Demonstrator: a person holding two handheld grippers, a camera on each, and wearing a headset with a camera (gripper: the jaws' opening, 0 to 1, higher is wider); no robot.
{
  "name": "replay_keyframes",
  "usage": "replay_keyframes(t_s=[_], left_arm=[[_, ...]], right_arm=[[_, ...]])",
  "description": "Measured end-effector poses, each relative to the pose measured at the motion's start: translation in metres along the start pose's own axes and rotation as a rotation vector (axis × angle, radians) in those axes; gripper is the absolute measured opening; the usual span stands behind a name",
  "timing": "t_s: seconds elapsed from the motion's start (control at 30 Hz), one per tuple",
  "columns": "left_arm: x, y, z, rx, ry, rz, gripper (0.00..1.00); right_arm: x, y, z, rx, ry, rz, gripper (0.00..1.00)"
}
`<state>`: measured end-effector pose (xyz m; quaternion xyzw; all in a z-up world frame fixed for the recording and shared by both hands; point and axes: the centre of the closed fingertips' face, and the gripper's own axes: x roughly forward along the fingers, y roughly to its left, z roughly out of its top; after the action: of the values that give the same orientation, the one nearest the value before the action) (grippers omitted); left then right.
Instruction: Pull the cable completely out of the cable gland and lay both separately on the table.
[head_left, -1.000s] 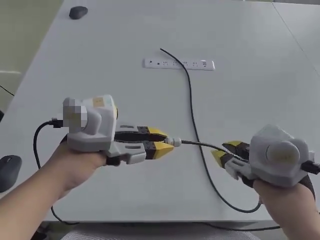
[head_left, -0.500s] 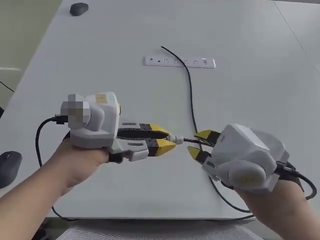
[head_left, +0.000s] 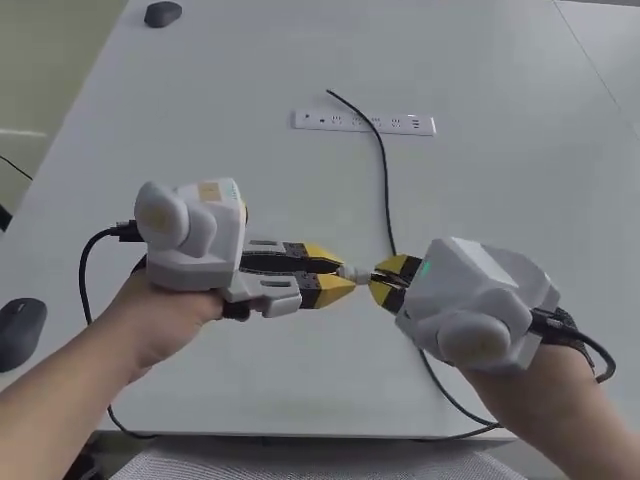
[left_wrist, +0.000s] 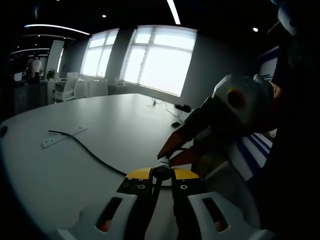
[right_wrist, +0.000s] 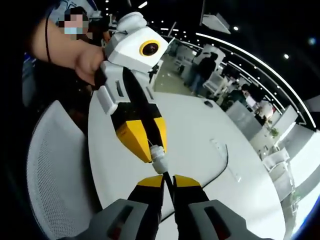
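My left gripper (head_left: 340, 281) is shut on the small white cable gland (head_left: 352, 272), held a little above the white table (head_left: 200, 120). My right gripper (head_left: 382, 281) faces it tip to tip and is shut on the black cable (head_left: 384, 180) right beside the gland. In the right gripper view the gland (right_wrist: 157, 156) sticks out of the left gripper's yellow fingertips (right_wrist: 135, 137), just past my right gripper (right_wrist: 168, 183). In the left gripper view the gland (left_wrist: 161, 171) sits between the tips of my left gripper (left_wrist: 161, 176). The cable (left_wrist: 90, 149) trails across the table.
A white power strip (head_left: 365, 122) lies at the far middle of the table, by the cable's end. A dark mouse (head_left: 163, 13) sits at the far left, another mouse (head_left: 20, 330) at the near left edge. The cable loops past the near edge behind my right hand.
My right gripper has slid left along the cable, from well to the right up to the gland, and has shut on the cable. The left gripper has kept its hold.
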<state>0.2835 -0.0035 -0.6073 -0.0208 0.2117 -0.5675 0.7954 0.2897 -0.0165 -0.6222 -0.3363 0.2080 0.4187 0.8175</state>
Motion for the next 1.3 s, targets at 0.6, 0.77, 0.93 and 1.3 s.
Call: replay_keyframes(t_s=[0.6, 0.77, 0.93, 1.3], left_arm=[[-0.001, 0.004, -0.001, 0.008, 0.004, 0.01, 0.15], [-0.002, 0.004, -0.002, 0.005, 0.005, 0.012, 0.15], [-0.002, 0.004, -0.003, 0.003, 0.007, 0.012, 0.15], [-0.003, 0.005, -0.001, 0.006, 0.004, 0.014, 0.15]], right_arm=[[0.001, -0.01, -0.025, 0.277, 0.012, 0.001, 0.01], [0.001, -0.014, -0.035, 0.351, 0.019, -0.004, 0.01], [0.002, -0.016, -0.044, 0.392, 0.026, -0.011, 0.01], [0.005, -0.022, -0.065, 0.509, 0.058, -0.03, 0.01]])
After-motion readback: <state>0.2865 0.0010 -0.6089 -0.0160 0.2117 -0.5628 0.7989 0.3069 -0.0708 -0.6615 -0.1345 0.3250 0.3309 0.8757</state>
